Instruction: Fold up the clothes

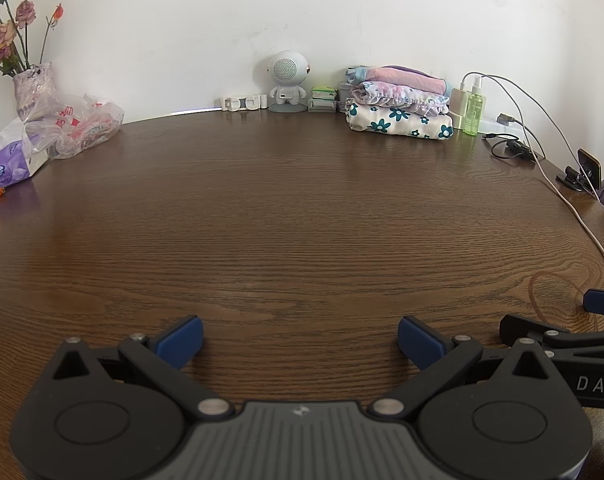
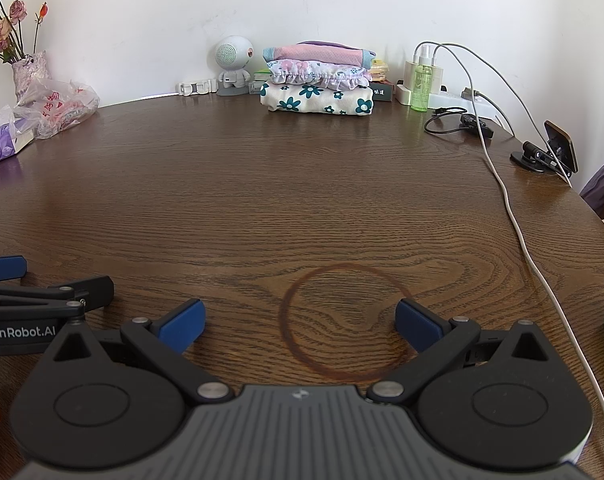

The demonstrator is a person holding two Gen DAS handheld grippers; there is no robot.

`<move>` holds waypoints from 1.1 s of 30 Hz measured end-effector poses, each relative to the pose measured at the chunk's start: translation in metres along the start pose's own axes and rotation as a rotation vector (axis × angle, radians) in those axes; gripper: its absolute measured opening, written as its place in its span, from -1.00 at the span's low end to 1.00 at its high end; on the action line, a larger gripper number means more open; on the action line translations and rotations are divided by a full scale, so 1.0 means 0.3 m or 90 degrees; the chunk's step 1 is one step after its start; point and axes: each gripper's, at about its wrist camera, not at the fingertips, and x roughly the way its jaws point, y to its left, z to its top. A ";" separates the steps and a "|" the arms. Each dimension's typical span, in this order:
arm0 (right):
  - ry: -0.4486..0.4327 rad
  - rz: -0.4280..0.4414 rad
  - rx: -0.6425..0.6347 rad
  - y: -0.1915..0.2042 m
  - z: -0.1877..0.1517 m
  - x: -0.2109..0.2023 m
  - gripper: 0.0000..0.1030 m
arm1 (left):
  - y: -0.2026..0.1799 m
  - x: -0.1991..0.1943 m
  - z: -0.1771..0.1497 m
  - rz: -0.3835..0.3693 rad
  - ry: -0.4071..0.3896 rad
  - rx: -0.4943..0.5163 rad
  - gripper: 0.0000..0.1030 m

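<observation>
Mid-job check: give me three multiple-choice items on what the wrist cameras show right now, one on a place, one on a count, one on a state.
1. Where is the stack of folded clothes?
A. at the table's far edge by the wall
B. between the right gripper's fingers
C. on the floor

2. How many folded pieces are in it?
A. one
B. three
C. six

3. How do the left gripper and right gripper stand?
A. both shut on cloth
B. one open, one shut
C. both open, nothing between

Key: 1 A, it sits beside the white speaker figure; 2 B, pink, ruffled and flowered layers show; 3 C, only bare table lies between the pads.
</observation>
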 end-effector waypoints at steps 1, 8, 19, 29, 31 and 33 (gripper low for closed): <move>0.000 0.000 0.000 0.000 0.000 0.000 0.99 | 0.000 0.000 0.000 0.000 0.000 0.000 1.00; 0.000 -0.001 0.001 0.000 -0.002 0.002 0.99 | 0.000 0.000 0.000 0.001 0.000 0.000 1.00; -0.001 -0.002 0.002 -0.006 -0.003 -0.003 0.99 | 0.002 -0.002 -0.002 0.001 0.000 0.000 1.00; -0.001 -0.002 0.004 -0.005 -0.004 -0.006 0.99 | 0.002 -0.002 -0.002 0.002 0.000 0.000 1.00; -0.001 -0.002 0.004 -0.005 -0.003 -0.005 0.99 | 0.002 -0.002 -0.002 0.002 0.000 0.000 1.00; -0.001 -0.002 0.004 -0.005 -0.003 -0.004 0.99 | 0.002 -0.002 -0.002 0.003 0.000 0.000 1.00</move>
